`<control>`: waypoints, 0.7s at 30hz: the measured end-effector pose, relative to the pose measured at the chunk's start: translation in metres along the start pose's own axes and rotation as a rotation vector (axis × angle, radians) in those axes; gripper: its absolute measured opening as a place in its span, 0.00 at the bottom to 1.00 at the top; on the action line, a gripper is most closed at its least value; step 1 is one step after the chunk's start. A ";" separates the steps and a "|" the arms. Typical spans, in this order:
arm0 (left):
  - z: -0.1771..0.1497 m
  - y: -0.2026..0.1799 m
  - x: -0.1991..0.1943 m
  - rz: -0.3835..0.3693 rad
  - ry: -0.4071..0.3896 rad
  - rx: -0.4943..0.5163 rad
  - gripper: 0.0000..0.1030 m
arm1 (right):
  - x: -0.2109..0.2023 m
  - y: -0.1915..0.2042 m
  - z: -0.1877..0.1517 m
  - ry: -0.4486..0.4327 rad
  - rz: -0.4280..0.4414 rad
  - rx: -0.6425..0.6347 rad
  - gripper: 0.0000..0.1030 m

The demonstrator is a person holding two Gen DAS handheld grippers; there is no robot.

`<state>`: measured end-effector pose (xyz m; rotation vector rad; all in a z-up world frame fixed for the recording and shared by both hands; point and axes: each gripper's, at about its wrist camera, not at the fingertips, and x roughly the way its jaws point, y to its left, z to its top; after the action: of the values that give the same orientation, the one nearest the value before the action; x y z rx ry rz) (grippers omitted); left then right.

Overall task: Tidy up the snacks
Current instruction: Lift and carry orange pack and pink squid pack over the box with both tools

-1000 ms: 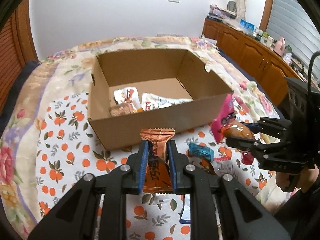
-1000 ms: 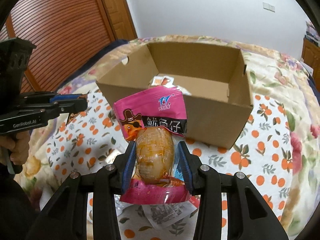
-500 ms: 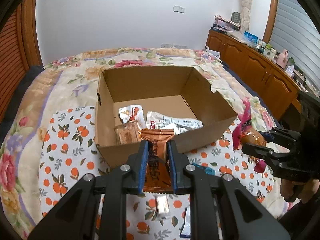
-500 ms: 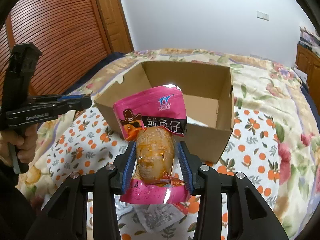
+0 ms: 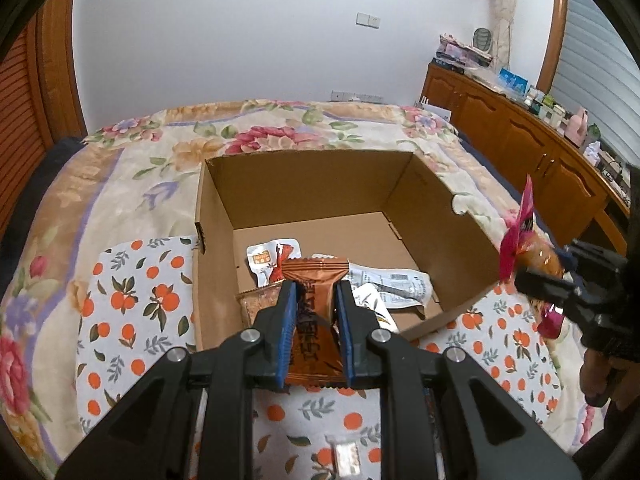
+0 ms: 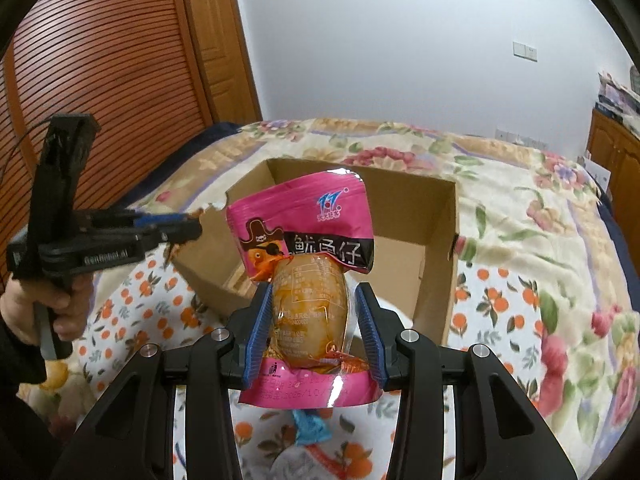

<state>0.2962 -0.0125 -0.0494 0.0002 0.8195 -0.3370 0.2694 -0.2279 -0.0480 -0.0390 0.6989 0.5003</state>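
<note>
An open cardboard box (image 5: 440, 216) stands on the bed; it also shows in the right wrist view (image 6: 436, 264). Several snack packets (image 5: 384, 284) lie inside it. My left gripper (image 5: 315, 292) is shut on an orange-brown snack packet (image 5: 314, 332) and holds it above the box's near wall. My right gripper (image 6: 314, 304) is shut on a pink squid snack pouch (image 6: 308, 276), held above the box's near side. The right gripper and its pouch (image 5: 524, 240) show at the box's right corner in the left wrist view. The left gripper (image 6: 176, 232) shows at the box's left corner in the right wrist view.
The box sits on a floral quilt (image 5: 132, 168) with an orange-print cloth (image 5: 132, 304) under it. A small packet (image 5: 346, 456) and a blue candy (image 6: 310, 428) lie on the cloth. A wooden cabinet (image 5: 532, 148) lines the right; a slatted wooden door (image 6: 100, 80) stands on the left.
Both grippers have risen and moved forward toward the box with their packets. The left one now hangs over the box's near wall; the right one is closer to the box.
</note>
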 end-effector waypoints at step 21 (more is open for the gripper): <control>0.009 0.019 0.068 -0.003 0.070 -0.019 0.17 | 0.122 -0.001 0.017 0.133 -0.012 0.038 0.40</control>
<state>0.3513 -0.0160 -0.0945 -0.0073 0.8918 -0.3329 0.3599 -0.1731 -0.1117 -0.0407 0.8375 0.4758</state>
